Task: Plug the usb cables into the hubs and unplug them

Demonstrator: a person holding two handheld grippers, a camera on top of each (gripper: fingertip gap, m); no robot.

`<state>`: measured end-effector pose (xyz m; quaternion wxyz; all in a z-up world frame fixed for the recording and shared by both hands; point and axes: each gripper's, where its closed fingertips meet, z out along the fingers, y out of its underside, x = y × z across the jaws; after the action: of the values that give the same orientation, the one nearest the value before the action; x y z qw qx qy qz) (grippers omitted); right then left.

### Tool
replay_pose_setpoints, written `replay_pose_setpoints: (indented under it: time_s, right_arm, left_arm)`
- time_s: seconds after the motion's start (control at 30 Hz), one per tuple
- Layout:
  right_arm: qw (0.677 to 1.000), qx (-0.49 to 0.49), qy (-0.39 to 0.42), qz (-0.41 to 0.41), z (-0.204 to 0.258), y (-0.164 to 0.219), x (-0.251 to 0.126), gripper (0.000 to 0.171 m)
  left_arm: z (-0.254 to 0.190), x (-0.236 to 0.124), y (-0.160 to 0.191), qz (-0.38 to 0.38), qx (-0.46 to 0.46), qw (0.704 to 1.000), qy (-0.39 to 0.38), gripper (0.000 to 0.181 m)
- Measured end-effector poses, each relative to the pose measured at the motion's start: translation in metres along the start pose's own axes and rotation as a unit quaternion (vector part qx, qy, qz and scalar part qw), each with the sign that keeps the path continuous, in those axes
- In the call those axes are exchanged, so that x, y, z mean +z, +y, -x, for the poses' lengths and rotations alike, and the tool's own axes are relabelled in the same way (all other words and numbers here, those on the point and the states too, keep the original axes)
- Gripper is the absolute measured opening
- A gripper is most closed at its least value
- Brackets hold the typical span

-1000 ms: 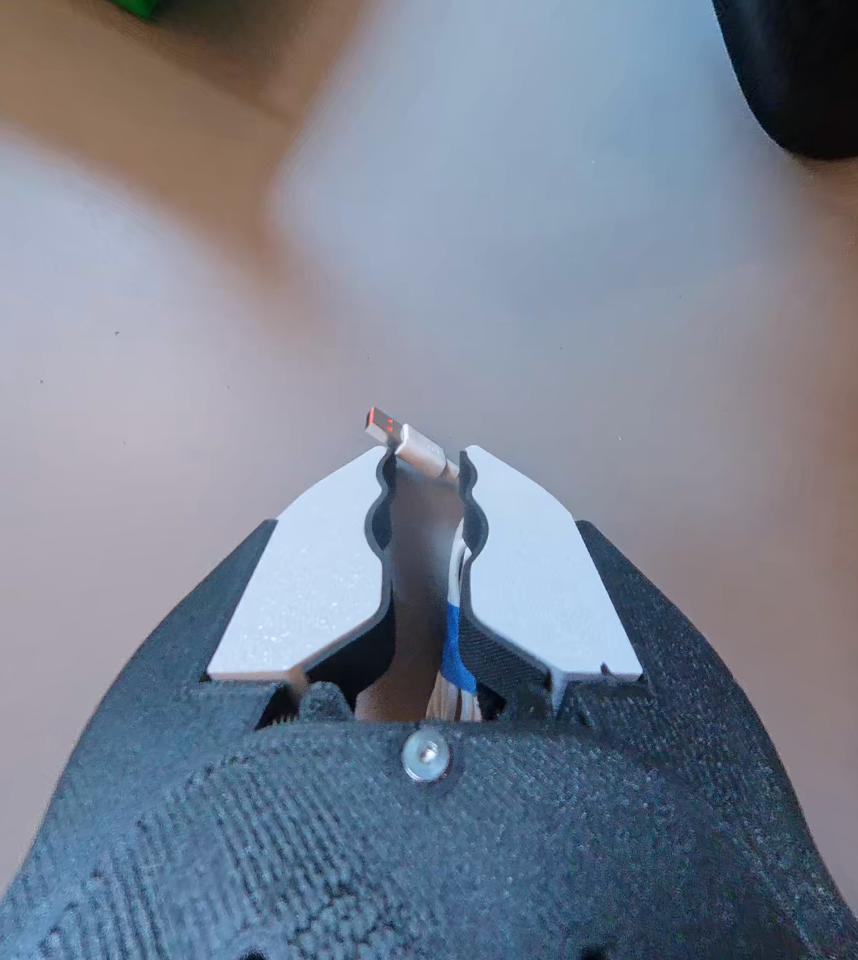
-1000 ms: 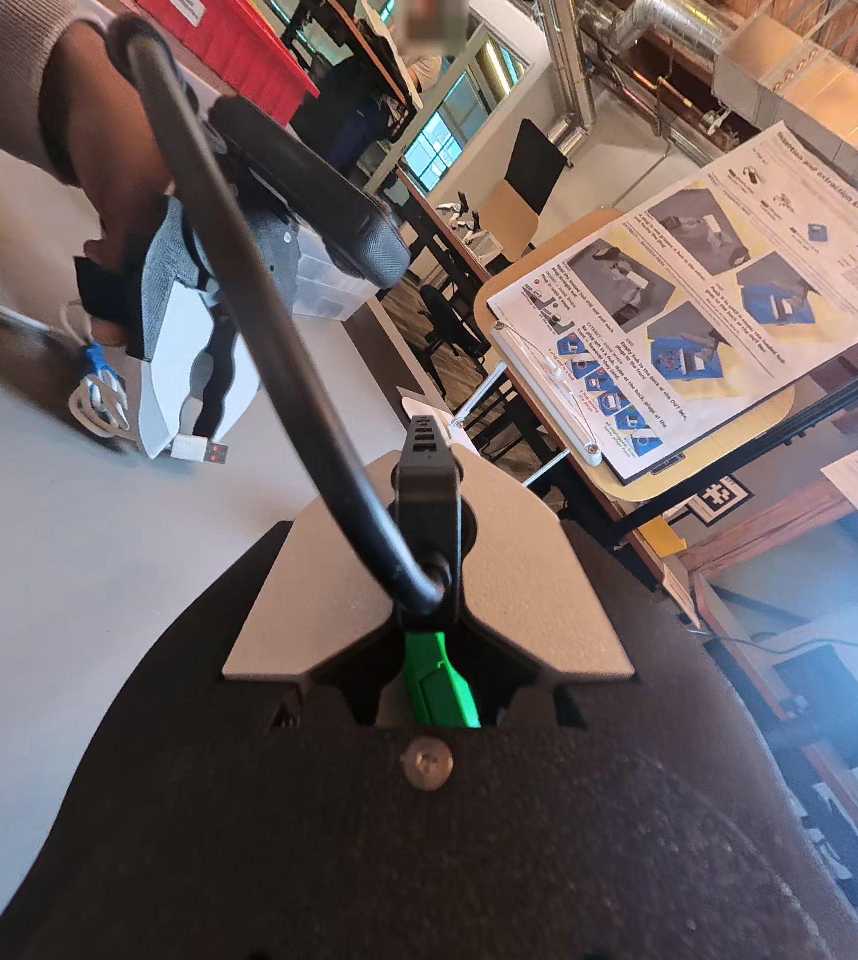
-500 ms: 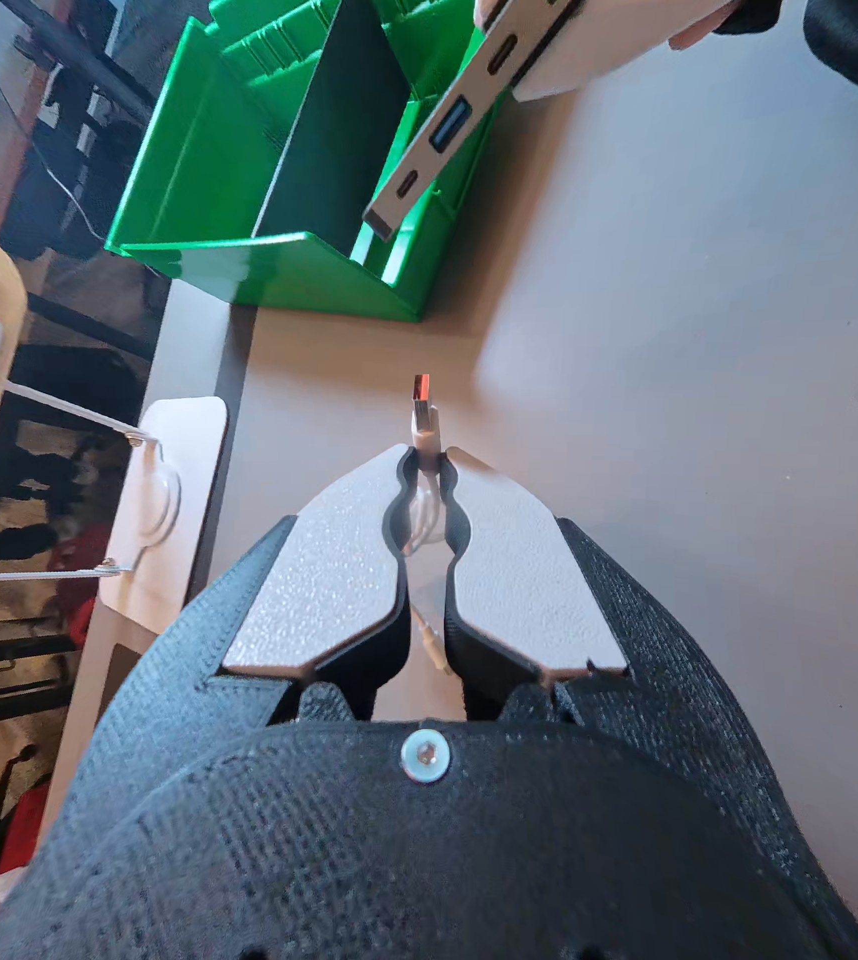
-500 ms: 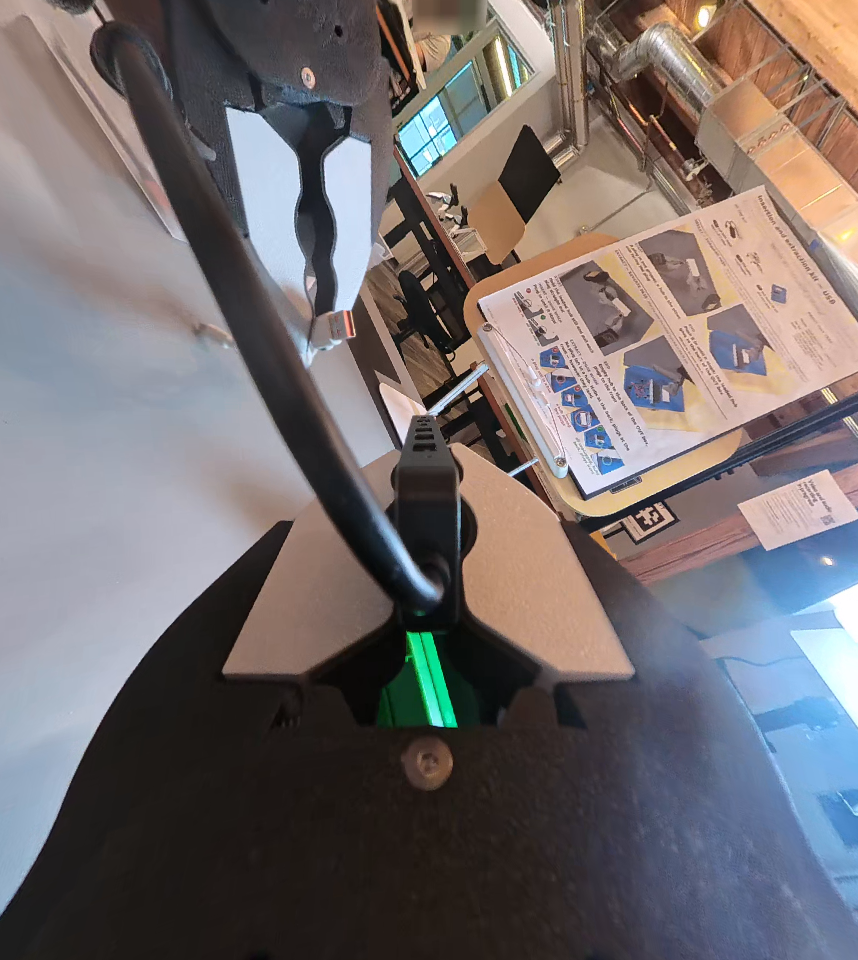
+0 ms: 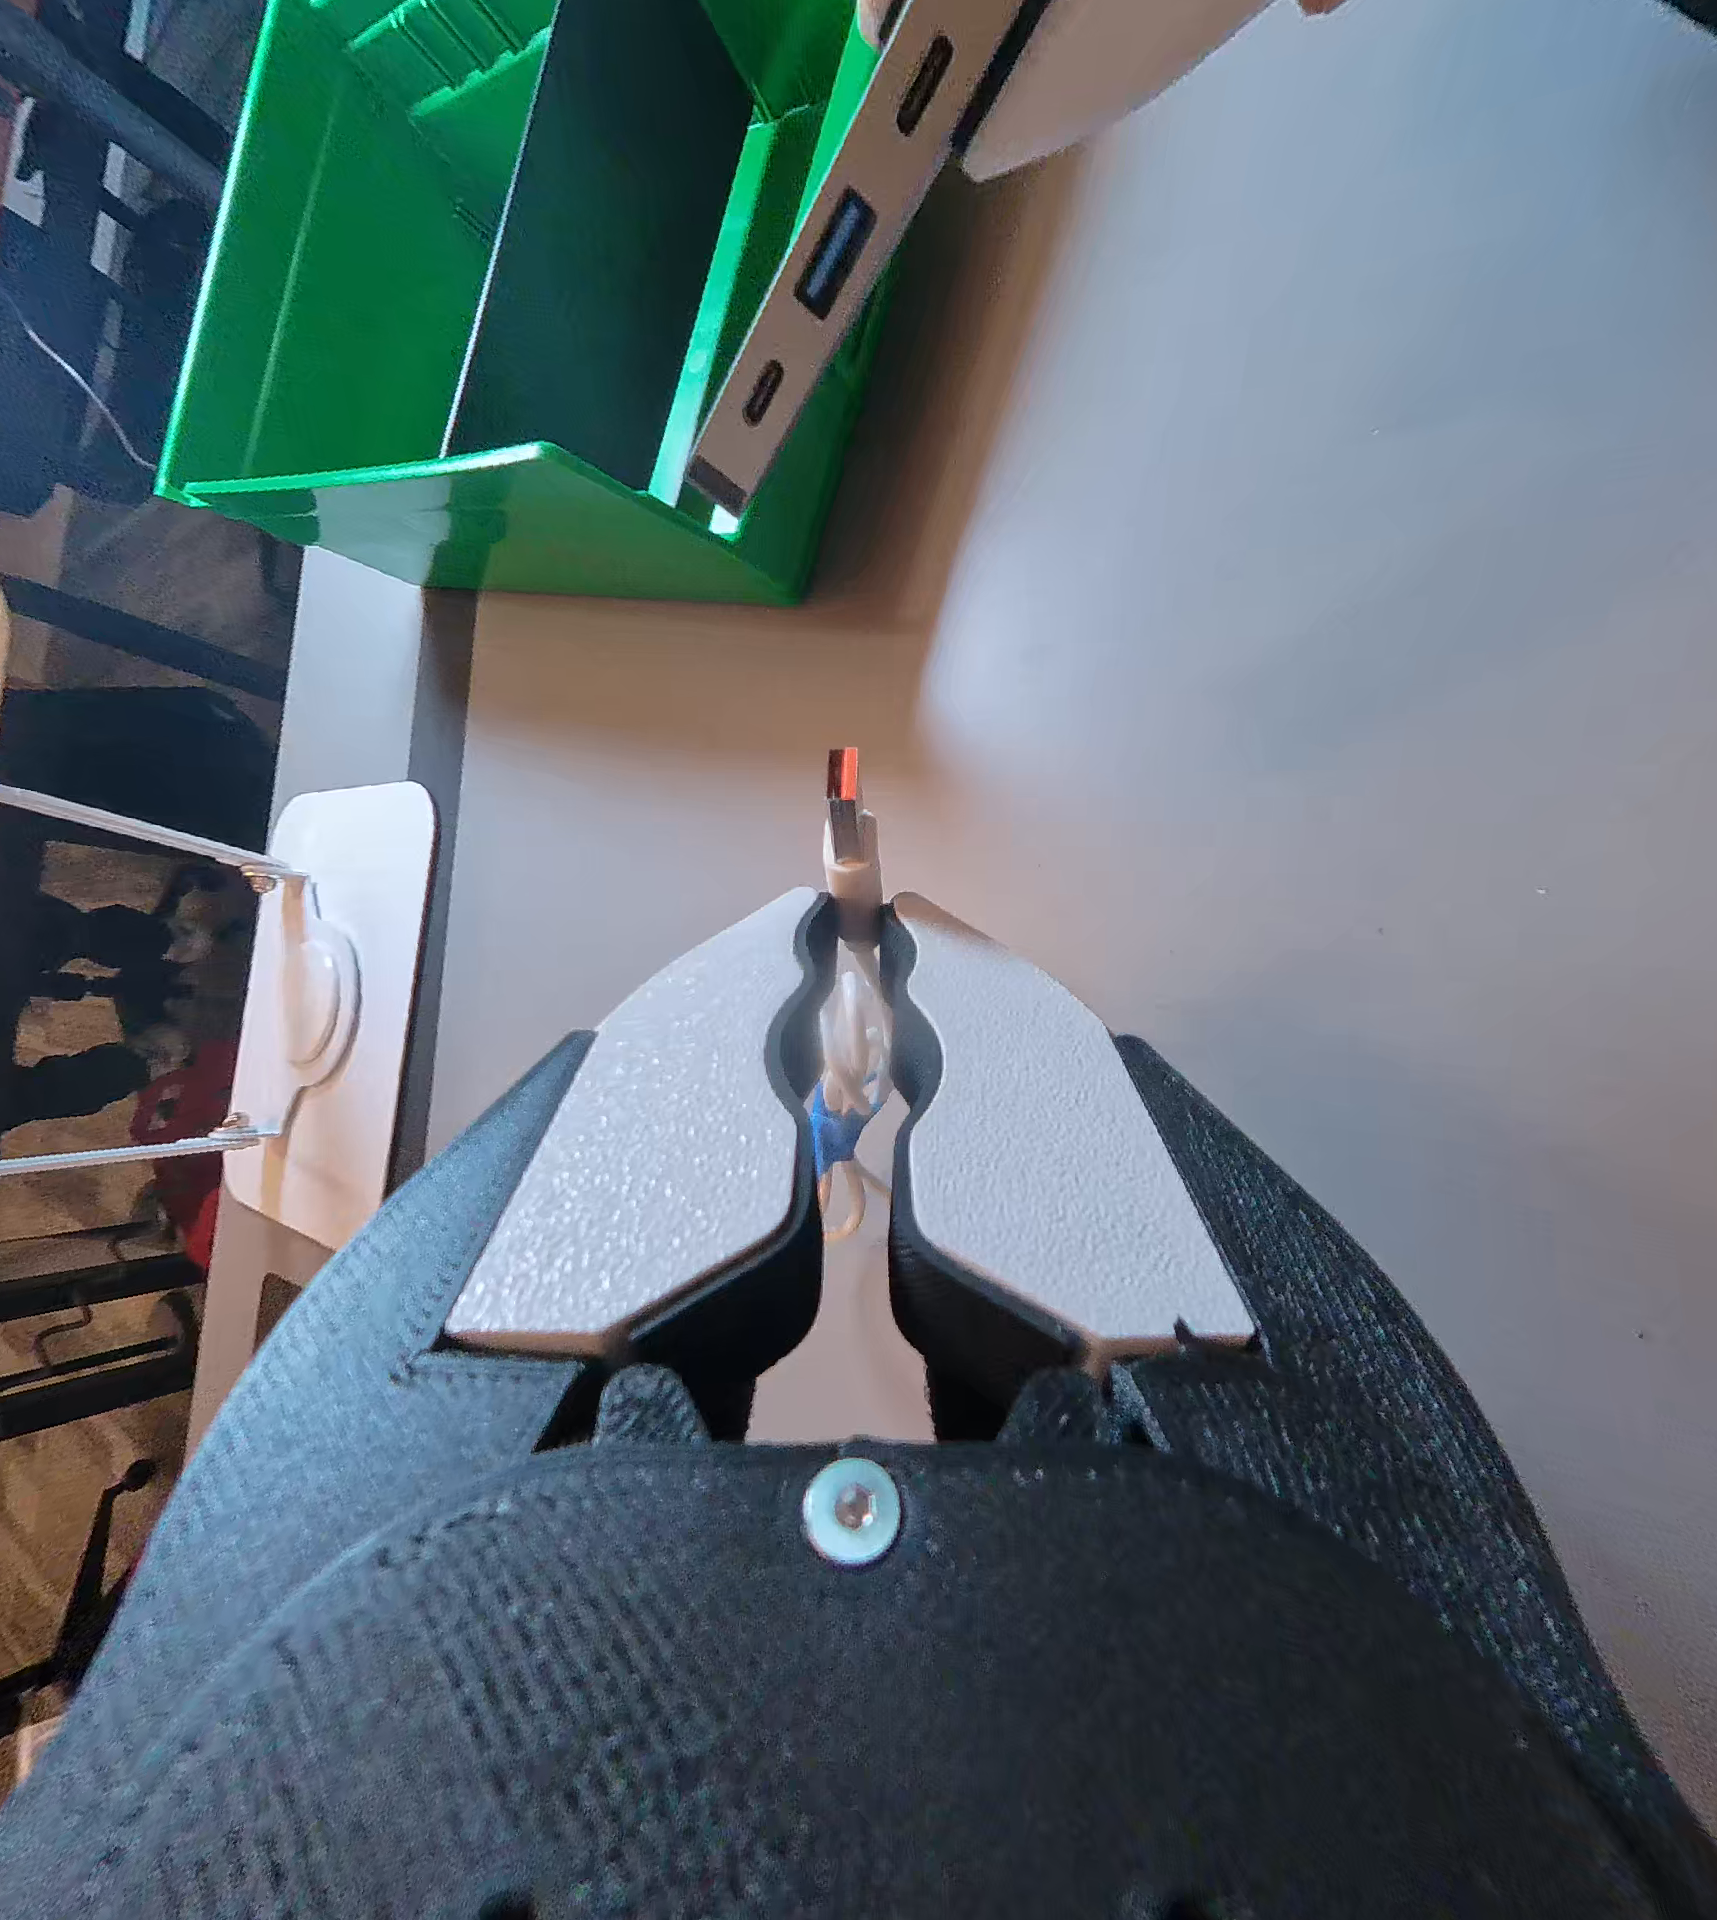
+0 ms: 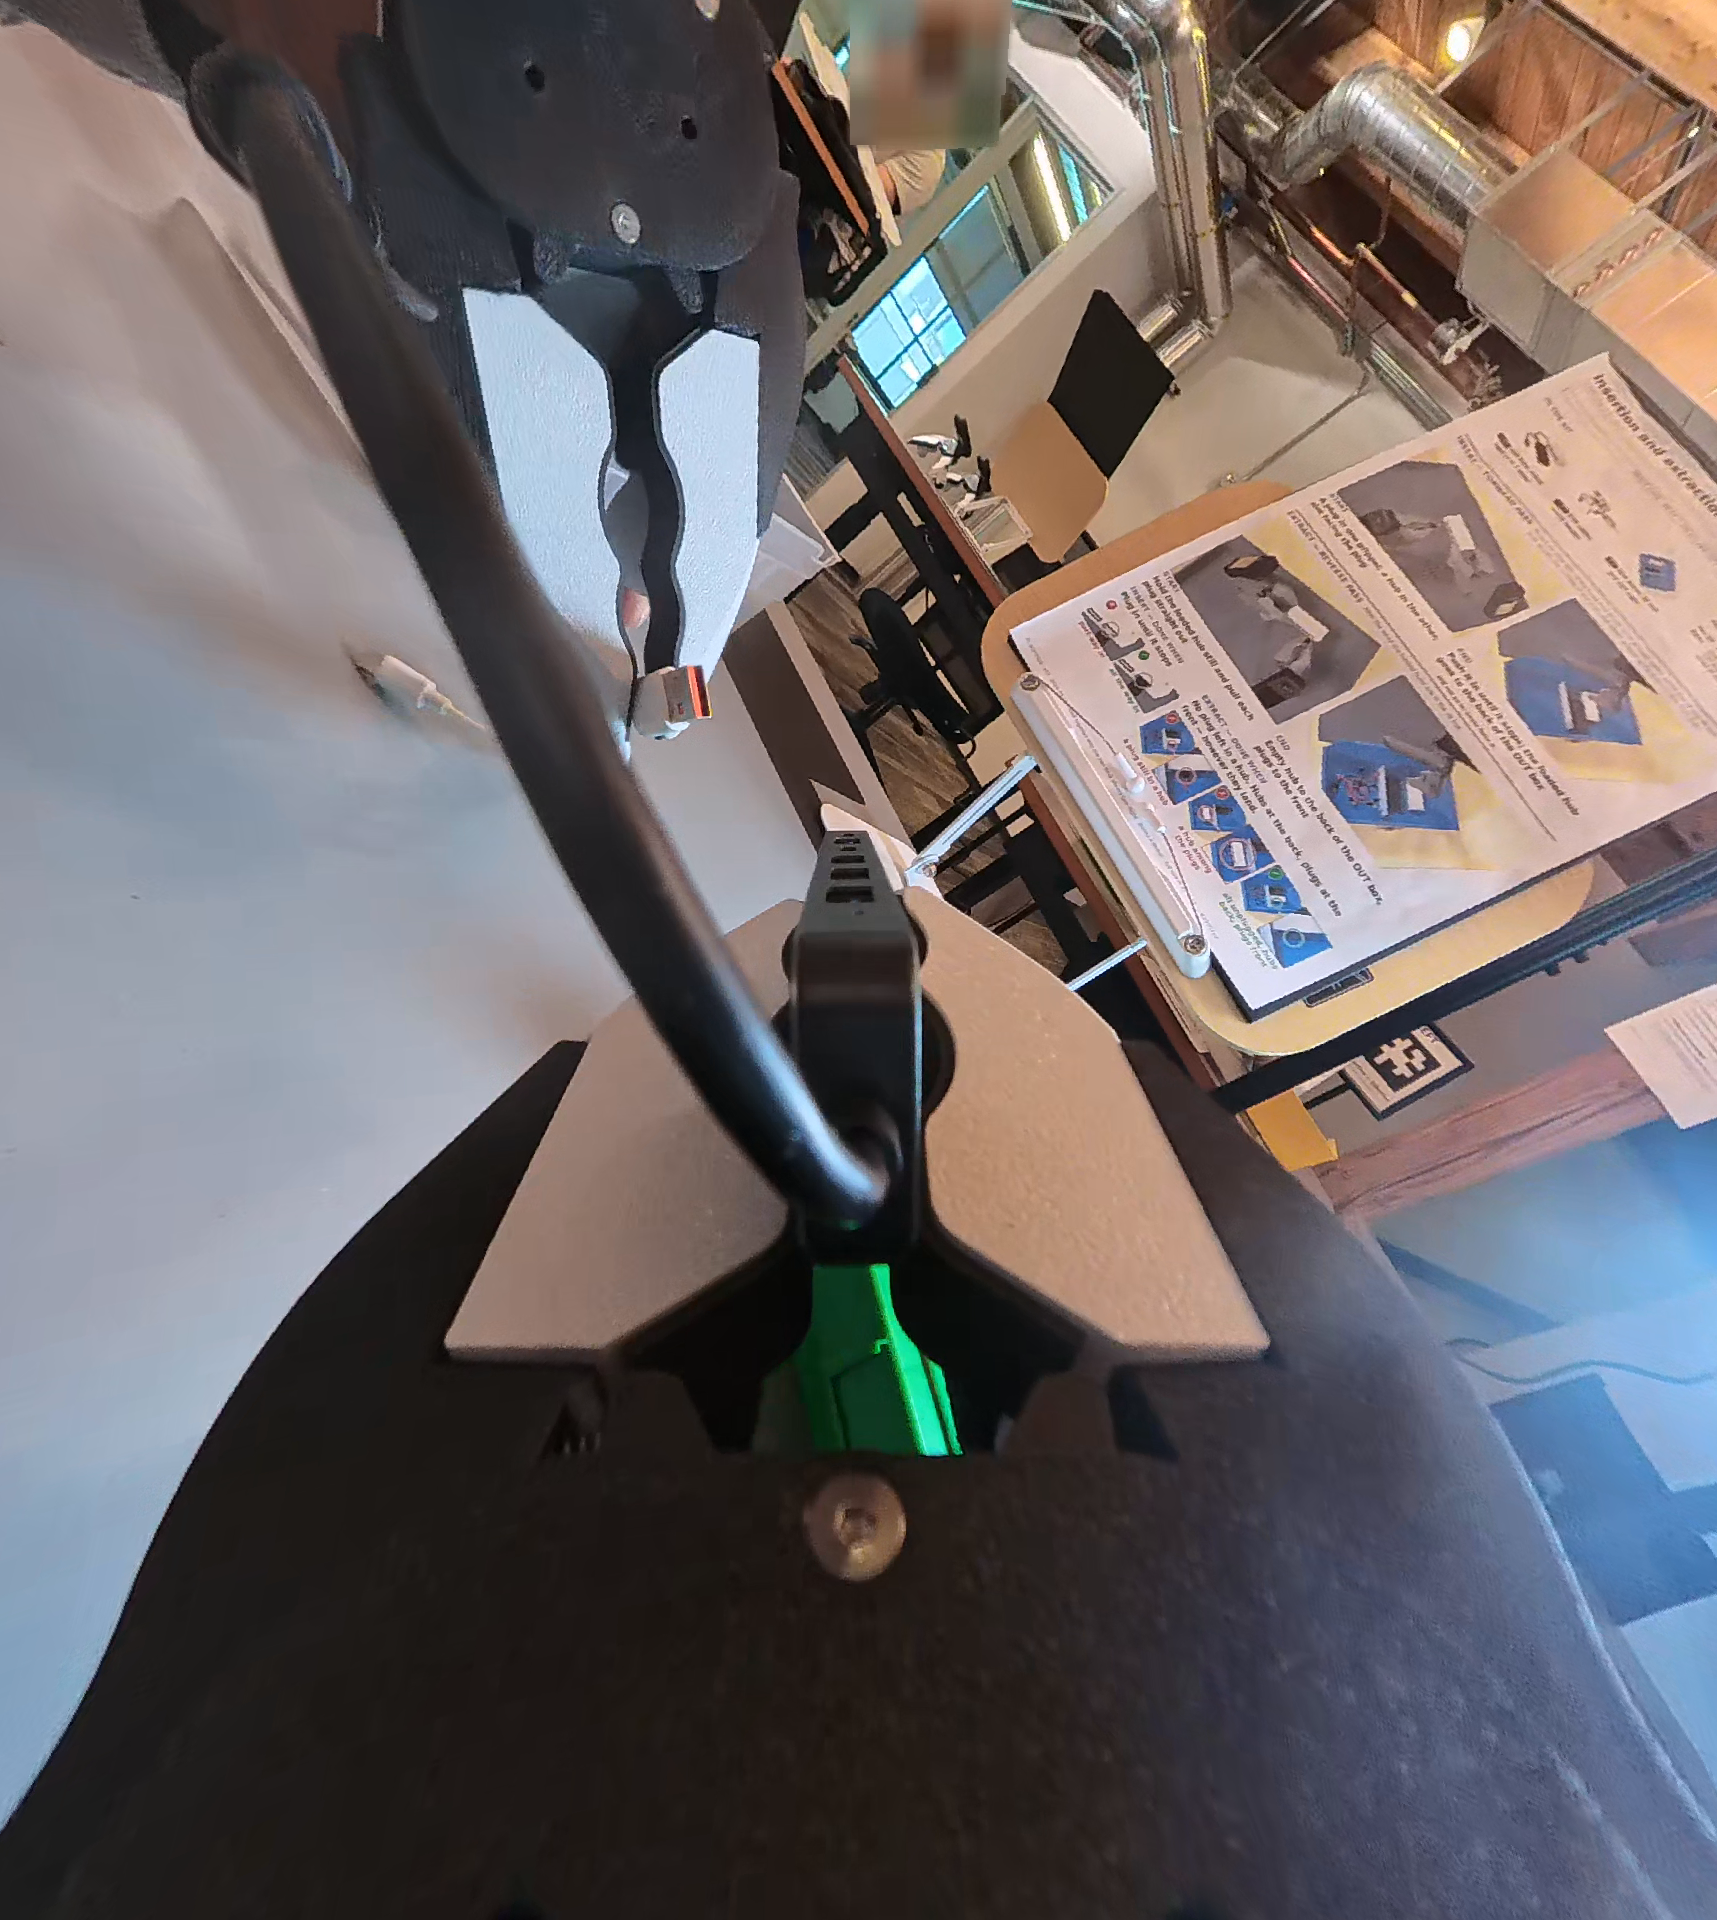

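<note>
My left gripper (image 5: 849,909) is shut on a white USB-A plug (image 5: 846,821) with an orange tongue, and its coiled white cable hangs between the fingers. The plug points at the silver hub (image 5: 833,249), which hangs in the air ahead with several ports facing it. My right gripper (image 6: 854,914) is shut on that hub (image 6: 849,935), which looks dark from this side. The hub's thick black cable (image 6: 521,644) arcs up to the left. In the right wrist view the left gripper (image 6: 662,644) comes in from above with the plug (image 6: 679,698), a short way from the hub.
A green bin (image 5: 480,312) stands behind the hub near the table's left edge. A white stand base (image 5: 345,997) is fixed at that edge. Another white plug (image 6: 407,686) lies loose on the grey table (image 6: 158,831). An instruction sheet on a board (image 6: 1353,727) stands beyond the table.
My left gripper swung up from the bare table to face the hub, and the plug straightened in its fingers. The hub and plug have come closer together.
</note>
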<state>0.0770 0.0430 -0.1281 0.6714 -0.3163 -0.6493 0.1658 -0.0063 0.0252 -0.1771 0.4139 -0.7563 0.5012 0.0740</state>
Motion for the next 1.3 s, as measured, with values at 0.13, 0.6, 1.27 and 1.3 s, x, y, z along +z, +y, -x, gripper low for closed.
replay_pose_setpoints:
  time_s: [0.13, 0.6, 1.27, 1.3]
  right_arm:
    - [1.0, -0.013, -0.006, 0.008, 0.004, 0.002, 0.002, 0.011]
    - [0.998, -0.034, -0.02, 0.052, 0.006, 0.019, 0.004, 0.011]
    - [0.996, 0.004, 0.035, 0.085, -0.029, 0.047, -0.006, 0.012]
    - [0.996, 0.004, 0.038, 0.085, -0.03, 0.047, -0.007, 0.012]
  left_arm:
    - [-0.005, -0.004, -0.009, -0.001, 0.0, 1.0, 0.005, 0.008]
    - [-0.089, -0.003, -0.001, -0.012, -0.163, 0.93, 0.329, 0.023]
    - [-0.042, 0.032, 0.082, 0.156, 0.04, 0.923, 0.348, 0.022]
    - [-0.041, 0.031, 0.084, 0.163, 0.033, 0.927, 0.336, 0.02]
